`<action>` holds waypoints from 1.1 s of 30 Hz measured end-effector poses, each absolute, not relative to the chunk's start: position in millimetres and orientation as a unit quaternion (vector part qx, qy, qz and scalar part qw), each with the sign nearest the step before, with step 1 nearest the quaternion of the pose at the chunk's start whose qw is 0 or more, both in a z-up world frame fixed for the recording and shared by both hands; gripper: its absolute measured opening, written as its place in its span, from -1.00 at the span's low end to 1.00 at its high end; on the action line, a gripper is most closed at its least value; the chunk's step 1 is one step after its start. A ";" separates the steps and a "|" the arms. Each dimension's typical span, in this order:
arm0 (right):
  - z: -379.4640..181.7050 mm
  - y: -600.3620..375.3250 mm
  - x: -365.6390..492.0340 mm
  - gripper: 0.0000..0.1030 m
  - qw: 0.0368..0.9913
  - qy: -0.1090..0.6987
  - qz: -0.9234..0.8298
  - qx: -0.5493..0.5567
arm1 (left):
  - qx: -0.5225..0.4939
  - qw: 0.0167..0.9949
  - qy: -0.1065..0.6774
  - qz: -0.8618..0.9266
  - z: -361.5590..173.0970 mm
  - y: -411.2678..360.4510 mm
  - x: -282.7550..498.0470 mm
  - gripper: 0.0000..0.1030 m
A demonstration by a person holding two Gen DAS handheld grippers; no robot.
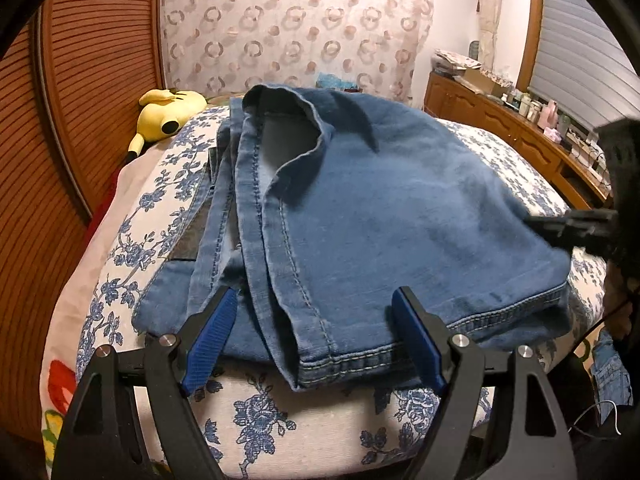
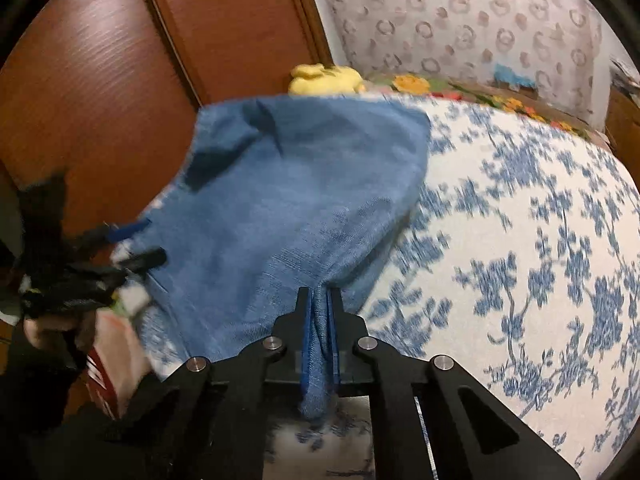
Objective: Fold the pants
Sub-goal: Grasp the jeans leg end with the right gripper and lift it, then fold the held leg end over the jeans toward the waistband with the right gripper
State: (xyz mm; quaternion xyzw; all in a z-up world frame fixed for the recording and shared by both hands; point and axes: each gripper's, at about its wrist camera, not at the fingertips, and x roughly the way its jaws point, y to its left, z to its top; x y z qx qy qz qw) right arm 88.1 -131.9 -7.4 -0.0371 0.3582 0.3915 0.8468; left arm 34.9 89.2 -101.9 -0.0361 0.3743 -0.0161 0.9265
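Blue denim pants [image 1: 360, 200] lie folded in layers on a floral bed cover [image 1: 260, 412], with the hems at the near edge. My left gripper [image 1: 315, 293] stands open, its blue pads on either side of the near hem and not pressing it. In the right wrist view, my right gripper [image 2: 320, 293] is shut on a bunched pinch of the pants [image 2: 300, 200], and the cloth rises slightly off the bed cover [image 2: 520, 240]. The right gripper [image 1: 560, 224] also shows at the pants' right edge in the left wrist view. The left gripper [image 2: 132, 240] appears blurred at the left of the right wrist view.
A yellow plush toy [image 1: 168, 112] lies at the far left of the bed, next to a wooden slatted door [image 1: 80, 80]. A wooden dresser [image 1: 500, 120] crowded with small items runs along the right. A patterned curtain [image 1: 280, 20] hangs behind the bed.
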 end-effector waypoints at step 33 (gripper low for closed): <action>-26.6 55.3 109.8 -0.93 0.763 0.331 0.546 -0.104 | -0.086 0.950 0.287 0.090 -53.3 197.8 -39.9 0.56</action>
